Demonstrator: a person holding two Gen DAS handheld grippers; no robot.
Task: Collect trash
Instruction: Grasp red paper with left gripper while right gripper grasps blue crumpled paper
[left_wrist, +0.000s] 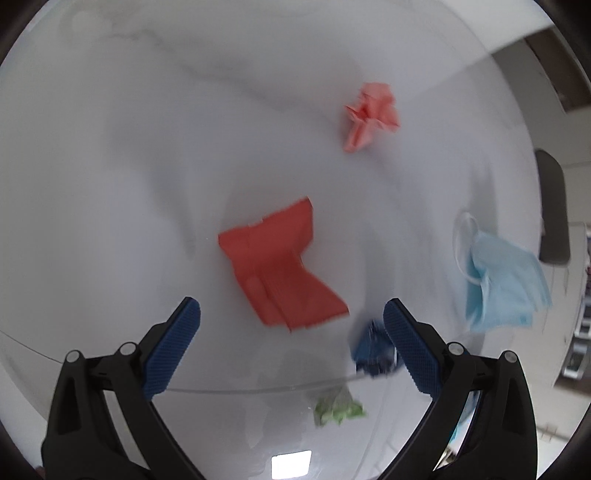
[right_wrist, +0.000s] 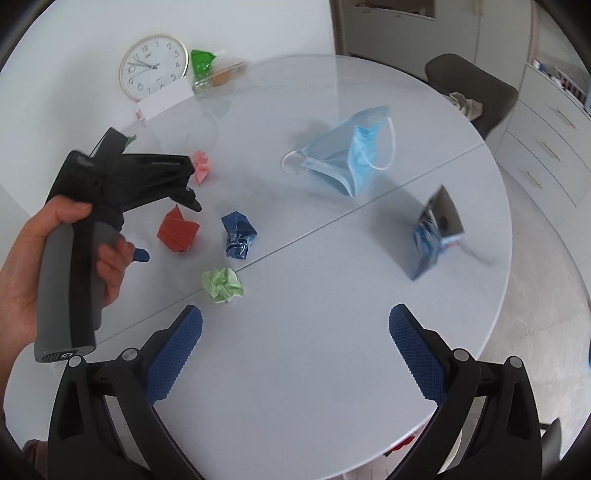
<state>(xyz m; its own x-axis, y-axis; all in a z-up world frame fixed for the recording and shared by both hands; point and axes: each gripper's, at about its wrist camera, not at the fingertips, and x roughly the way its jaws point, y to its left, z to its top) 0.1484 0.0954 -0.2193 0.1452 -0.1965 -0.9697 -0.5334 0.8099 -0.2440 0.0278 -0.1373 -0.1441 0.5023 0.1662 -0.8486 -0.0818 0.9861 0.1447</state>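
Trash lies on a round white table (right_wrist: 332, 332). A folded red paper (left_wrist: 280, 266) (right_wrist: 177, 230) lies just ahead of my open, empty left gripper (left_wrist: 291, 317), which hovers above it. A pink crumpled paper (left_wrist: 369, 114) (right_wrist: 202, 164) lies beyond. A dark blue crumpled ball (left_wrist: 373, 349) (right_wrist: 239, 236) sits by the left gripper's right finger. A green crumpled paper (left_wrist: 338, 406) (right_wrist: 222, 284) lies near the table seam. A light blue face mask (left_wrist: 498, 284) (right_wrist: 347, 158) lies to the right. My right gripper (right_wrist: 295, 343) is open and empty above the near table part.
A blue snack wrapper (right_wrist: 436, 232) stands near the table's right edge. A wall clock (right_wrist: 153, 66), a white card (right_wrist: 162, 101) and a green bag (right_wrist: 201, 62) sit at the far edge. A dark chair (right_wrist: 476, 88) and drawers (right_wrist: 546, 147) stand beyond the table.
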